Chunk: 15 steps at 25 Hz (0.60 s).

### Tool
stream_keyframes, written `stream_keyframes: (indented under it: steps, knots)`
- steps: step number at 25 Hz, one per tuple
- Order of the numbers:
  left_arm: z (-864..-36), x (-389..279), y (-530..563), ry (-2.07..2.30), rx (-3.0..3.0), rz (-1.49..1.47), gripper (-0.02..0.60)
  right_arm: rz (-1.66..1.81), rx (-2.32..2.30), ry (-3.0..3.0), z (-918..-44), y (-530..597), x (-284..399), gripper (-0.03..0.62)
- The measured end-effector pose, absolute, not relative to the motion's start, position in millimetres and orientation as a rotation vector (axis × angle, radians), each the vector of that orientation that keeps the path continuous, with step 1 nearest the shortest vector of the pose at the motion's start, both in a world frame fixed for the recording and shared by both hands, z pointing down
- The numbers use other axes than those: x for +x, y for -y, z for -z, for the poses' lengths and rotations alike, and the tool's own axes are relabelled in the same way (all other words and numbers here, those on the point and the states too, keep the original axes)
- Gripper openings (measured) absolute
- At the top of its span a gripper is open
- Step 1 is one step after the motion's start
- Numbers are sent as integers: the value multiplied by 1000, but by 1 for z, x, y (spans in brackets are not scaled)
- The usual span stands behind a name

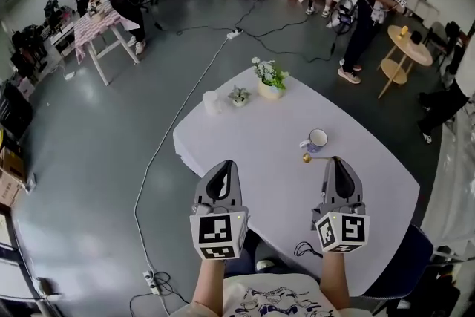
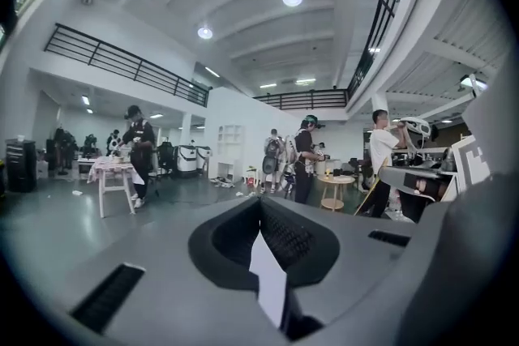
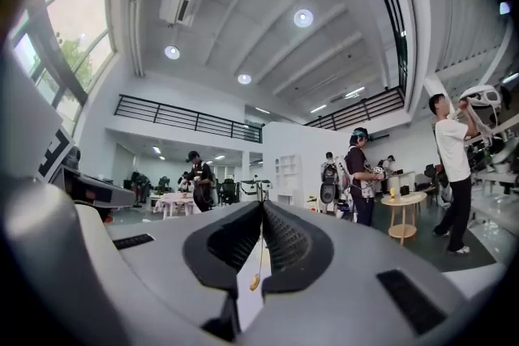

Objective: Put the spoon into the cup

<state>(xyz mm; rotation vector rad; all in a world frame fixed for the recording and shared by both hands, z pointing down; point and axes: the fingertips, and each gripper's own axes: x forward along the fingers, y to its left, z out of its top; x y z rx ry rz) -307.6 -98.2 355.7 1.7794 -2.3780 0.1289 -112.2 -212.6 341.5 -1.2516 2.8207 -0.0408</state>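
Spoon: handle clenched in the right gripper's fingers, held level, bowl just short of the cup toward the tabletop's right edge, apparently lined up for insertion. Left gripper: fingers closed on nothing, idle over the near edge.

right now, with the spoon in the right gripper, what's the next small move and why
Probably lift the spoon a little and carry it forward over the cup. The right gripper is shut on its handle, its bowl end sits just short of the cup, and the cup stands upright, mouth open.
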Motion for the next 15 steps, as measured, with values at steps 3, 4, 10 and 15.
stream_keyframes:
  steps: [3,4,10,15]
  knots:
    - [-356,-316,144,2301,1877,-151,14,55,-1355,-2777,-343,241,-116,21]
    - [-356,-319,159,2271,1911,-157,14,60,-1392,-2762,-345,250,-118,20]
    - [-375,-333,241,2093,2090,-201,14,71,-1604,-2660,-364,298,-127,21]
    - [-387,-340,292,1971,2214,-221,14,76,-1752,-2578,-380,326,-133,21]
